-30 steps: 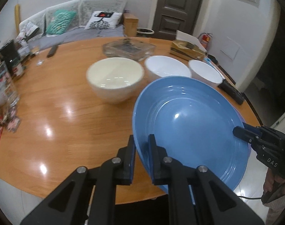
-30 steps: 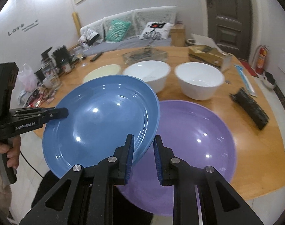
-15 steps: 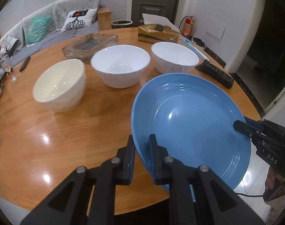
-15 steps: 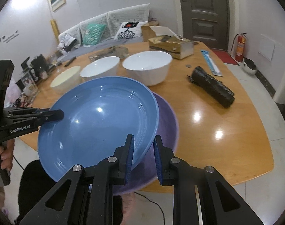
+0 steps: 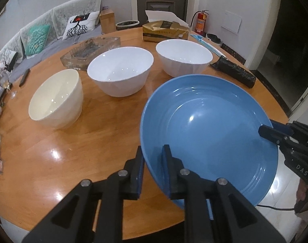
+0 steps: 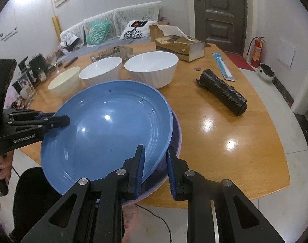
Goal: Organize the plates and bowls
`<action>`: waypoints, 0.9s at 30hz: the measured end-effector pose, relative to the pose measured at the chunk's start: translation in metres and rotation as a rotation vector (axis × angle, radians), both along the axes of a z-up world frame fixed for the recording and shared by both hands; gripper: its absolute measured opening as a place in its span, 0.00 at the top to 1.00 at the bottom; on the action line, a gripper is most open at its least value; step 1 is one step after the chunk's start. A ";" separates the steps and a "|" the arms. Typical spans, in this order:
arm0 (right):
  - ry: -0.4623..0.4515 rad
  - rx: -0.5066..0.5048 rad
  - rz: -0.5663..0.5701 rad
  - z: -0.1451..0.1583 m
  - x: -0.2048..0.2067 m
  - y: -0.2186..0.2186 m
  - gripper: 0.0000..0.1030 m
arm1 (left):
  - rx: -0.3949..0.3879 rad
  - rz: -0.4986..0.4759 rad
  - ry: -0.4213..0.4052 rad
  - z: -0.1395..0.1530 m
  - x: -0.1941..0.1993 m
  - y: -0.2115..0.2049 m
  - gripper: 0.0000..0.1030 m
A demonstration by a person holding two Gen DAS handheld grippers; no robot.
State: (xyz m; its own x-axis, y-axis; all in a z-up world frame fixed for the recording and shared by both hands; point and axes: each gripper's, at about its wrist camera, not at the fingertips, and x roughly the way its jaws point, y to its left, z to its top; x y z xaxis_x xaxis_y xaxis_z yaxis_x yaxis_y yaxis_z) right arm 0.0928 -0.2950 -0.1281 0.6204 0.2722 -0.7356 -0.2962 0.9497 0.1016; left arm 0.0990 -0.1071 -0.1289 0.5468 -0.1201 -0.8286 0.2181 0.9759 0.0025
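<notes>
While both grippers pinch opposite rims of the blue plate [image 6: 105, 129] above the purple plate [image 6: 174, 141] at the table's [image 6: 245, 141] near edge, three bowls [image 5: 119, 73] line up behind it, beside a black roll [image 6: 222, 92].

The left gripper [image 5: 153, 158] and the right gripper [image 6: 155, 162] each grip the rim.

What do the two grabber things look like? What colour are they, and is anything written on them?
Both are black plastic with silver screws and two flat fingers lined with ribbed blue pads. The left gripper says "GenRobot.AI" in white on its side. The right gripper shows white letters "DAS", and a thin black cable trails below it. Bare fingers grip each handle.
</notes>
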 end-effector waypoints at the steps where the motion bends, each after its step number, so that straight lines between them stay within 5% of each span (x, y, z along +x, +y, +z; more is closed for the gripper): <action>1: 0.001 -0.008 0.000 0.001 0.000 0.002 0.82 | 0.010 -0.005 -0.004 0.000 -0.001 -0.001 0.85; 16: 0.027 -0.207 0.008 0.000 -0.004 0.020 0.74 | 0.130 -0.069 0.001 -0.006 -0.001 -0.019 0.82; 27: 0.035 -0.230 0.006 -0.007 -0.001 0.020 0.72 | 0.156 -0.081 0.003 -0.011 0.003 -0.023 0.81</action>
State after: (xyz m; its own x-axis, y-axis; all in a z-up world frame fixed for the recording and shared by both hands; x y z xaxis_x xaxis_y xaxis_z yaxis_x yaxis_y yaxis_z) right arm 0.0920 -0.2748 -0.1351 0.5921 0.0984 -0.7998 -0.3020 0.9473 -0.1071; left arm 0.1023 -0.1297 -0.1395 0.5380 -0.0335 -0.8423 0.2967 0.9428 0.1520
